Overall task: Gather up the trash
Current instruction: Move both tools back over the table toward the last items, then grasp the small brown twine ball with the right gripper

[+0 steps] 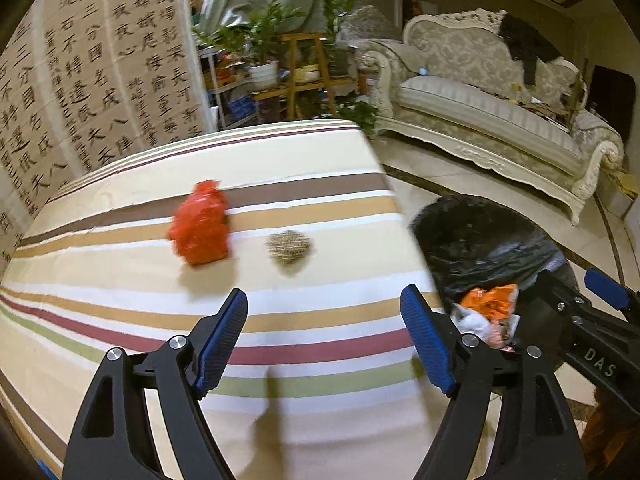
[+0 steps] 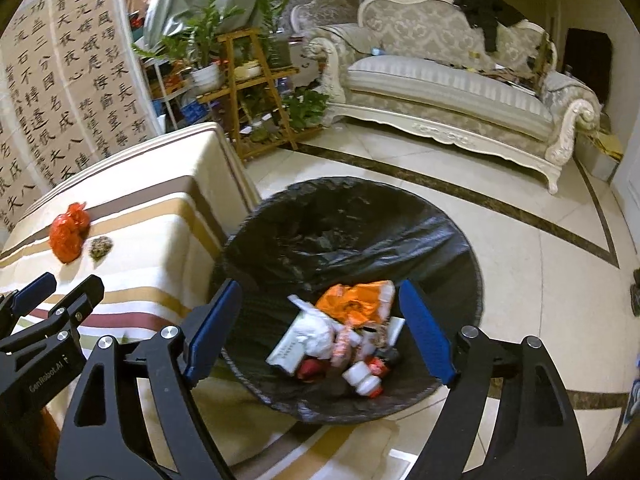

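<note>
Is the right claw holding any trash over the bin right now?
No. The right claw is open and empty above the black-lined bin, with the trash lying loose inside.

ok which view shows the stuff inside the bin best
The right wrist view: it looks into the black-lined bin, showing the trash pile whole. The left wrist view catches only the bin's edge and some orange scrap.

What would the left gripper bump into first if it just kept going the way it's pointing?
Probably the striped tablecloth: the open, empty left gripper angles down at bare cloth, short of the brownish wad and red bag. Depth is hard to judge.
</note>
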The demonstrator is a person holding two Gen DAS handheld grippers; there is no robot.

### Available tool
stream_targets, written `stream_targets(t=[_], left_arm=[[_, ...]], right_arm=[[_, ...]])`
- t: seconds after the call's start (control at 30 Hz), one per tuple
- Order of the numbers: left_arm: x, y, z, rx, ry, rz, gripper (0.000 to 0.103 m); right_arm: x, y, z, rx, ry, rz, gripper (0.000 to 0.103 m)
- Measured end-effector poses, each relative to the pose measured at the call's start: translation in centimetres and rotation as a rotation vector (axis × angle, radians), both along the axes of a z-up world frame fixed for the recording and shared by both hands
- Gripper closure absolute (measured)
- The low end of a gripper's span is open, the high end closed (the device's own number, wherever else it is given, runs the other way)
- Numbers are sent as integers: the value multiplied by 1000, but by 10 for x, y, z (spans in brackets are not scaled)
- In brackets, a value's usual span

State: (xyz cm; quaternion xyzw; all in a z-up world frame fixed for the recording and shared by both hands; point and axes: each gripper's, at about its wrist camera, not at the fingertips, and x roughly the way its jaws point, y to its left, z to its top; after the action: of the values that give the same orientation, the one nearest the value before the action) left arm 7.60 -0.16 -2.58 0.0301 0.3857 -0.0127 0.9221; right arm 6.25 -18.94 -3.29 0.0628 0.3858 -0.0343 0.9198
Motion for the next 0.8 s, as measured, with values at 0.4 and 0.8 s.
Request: stream_targets(t=[0.4,0.8], left_arm=[[-2,77,-4,-2,11,132,27],[1,138,-4,-9,10,253,27]], right_arm=[[17,61,8,-7,9,117,23],[43,133,15,-23,10,262,25]])
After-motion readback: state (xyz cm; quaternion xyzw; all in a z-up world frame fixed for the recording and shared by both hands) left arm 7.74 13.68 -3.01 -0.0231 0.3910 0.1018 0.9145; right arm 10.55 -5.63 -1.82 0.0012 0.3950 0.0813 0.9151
